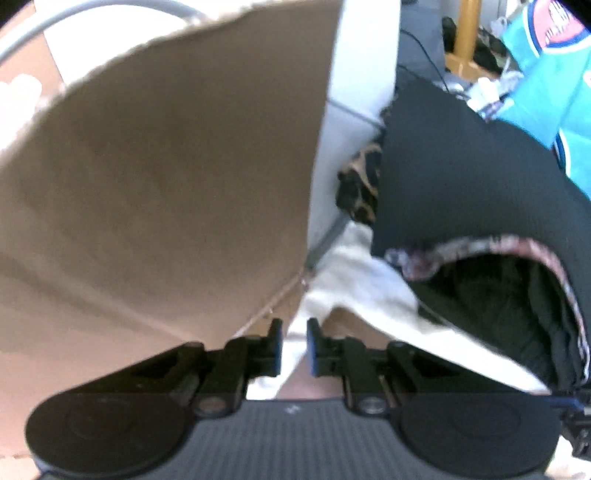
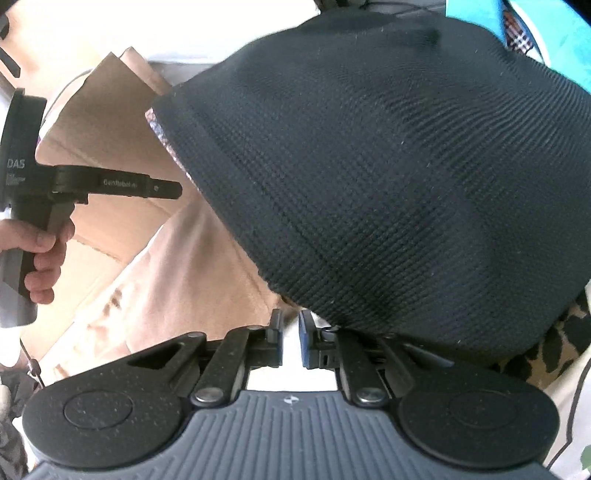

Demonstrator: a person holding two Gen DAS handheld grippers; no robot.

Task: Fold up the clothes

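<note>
A black knit garment (image 2: 388,166) with a patterned inner trim (image 1: 480,245) bulges over a pile of clothes. Its lower edge hangs down to the outer side of one finger of my right gripper (image 2: 290,338). That gripper's jaws stand a narrow gap apart, with only pale cloth showing between them. A white garment (image 1: 354,280) runs from under the black one toward my left gripper (image 1: 294,347), whose jaws are also slightly apart, nothing clearly pinched. In the right wrist view a hand (image 2: 44,254) holds the left gripper (image 2: 166,189) beside the black garment's edge, above a beige cloth (image 2: 192,273).
A large cardboard flap (image 1: 166,177) fills the left, close to the left gripper. A leopard-print cloth (image 1: 360,184) lies between the cardboard box and the black garment. A teal bag (image 1: 546,74) and a yellow wooden post (image 1: 467,33) stand behind at the right.
</note>
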